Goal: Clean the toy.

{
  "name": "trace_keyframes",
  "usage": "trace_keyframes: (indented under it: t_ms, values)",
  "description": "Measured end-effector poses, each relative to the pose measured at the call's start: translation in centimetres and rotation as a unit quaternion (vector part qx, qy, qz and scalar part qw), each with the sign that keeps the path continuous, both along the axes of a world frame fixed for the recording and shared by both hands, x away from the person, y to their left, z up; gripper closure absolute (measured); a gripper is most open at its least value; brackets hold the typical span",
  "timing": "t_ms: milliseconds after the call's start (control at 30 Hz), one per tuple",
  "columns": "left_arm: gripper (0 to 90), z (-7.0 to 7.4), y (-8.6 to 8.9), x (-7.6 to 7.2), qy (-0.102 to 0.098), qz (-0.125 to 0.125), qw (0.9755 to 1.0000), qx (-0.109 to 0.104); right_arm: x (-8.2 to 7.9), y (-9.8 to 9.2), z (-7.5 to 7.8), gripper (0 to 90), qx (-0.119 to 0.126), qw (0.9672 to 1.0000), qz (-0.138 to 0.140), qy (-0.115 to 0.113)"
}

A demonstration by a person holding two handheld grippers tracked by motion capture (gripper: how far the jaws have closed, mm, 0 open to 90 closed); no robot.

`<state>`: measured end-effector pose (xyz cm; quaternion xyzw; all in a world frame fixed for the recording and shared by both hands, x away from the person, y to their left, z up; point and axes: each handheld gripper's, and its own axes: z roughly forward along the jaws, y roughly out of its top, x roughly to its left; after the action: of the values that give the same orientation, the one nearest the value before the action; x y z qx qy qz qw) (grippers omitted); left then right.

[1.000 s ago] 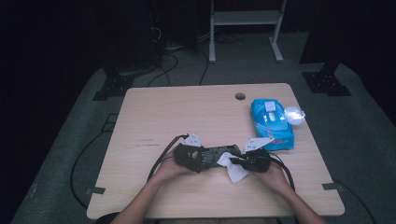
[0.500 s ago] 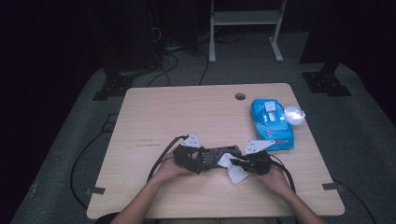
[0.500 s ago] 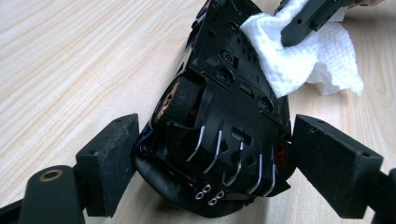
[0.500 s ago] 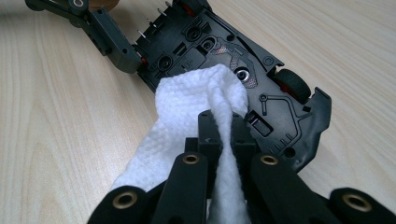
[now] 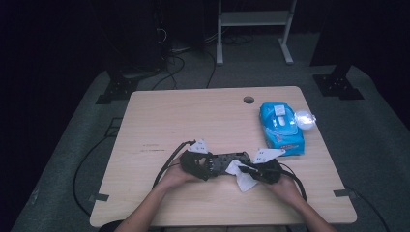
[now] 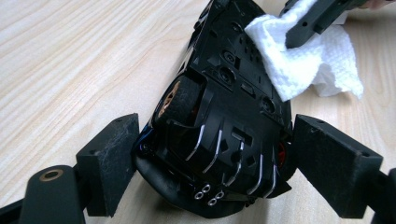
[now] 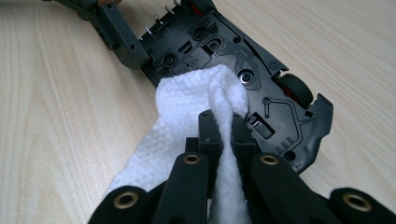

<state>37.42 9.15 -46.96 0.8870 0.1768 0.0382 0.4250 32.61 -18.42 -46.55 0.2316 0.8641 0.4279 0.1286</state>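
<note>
In the high view, a blue wipes pack (image 5: 281, 126) sits beyond the toy car (image 5: 223, 162).

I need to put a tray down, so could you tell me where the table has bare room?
The table is bare across its far left, from the cable hole leftwards. The near middle is crowded by the toy car, and the wipes pack takes the right.

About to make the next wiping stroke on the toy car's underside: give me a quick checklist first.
1. Left gripper clamps the car by its sides: ok.
2. Right gripper shut on the wipe: ok.
3. Wipe touches the underside: ok.
4. Car lies underside up: ok.
5. Wipe pack stands apart from the hands: ok.
6. Underside clean: cannot tell.
</note>
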Motion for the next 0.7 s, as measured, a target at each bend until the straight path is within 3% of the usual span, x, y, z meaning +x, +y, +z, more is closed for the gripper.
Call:
trace_keyframes:
  t_ms: [333,467,567,700]
  values:
    - [16.3,-0.3,0.3,0.6,0.046,-0.004,0.9987,-0.022,-0.7,0.1,-0.1,86.9,-0.010,0.9996,0.007,-0.023]
    - [16.6,-0.2,0.1,0.4,0.028,-0.008,0.9995,-0.011,-1.0,0.1,-0.1,86.9,-0.014,0.9993,0.011,-0.033]
    - [16.5,0.1,-0.2,-0.3,-0.007,-0.011,0.9999,0.003,-1.3,0.2,-0.1,86.9,-0.020,0.9989,0.014,-0.041]
    - [16.4,0.1,-0.1,-0.3,0.006,-0.018,0.9998,-0.003,-1.7,0.2,-0.1,86.9,-0.026,0.9983,0.016,-0.049]
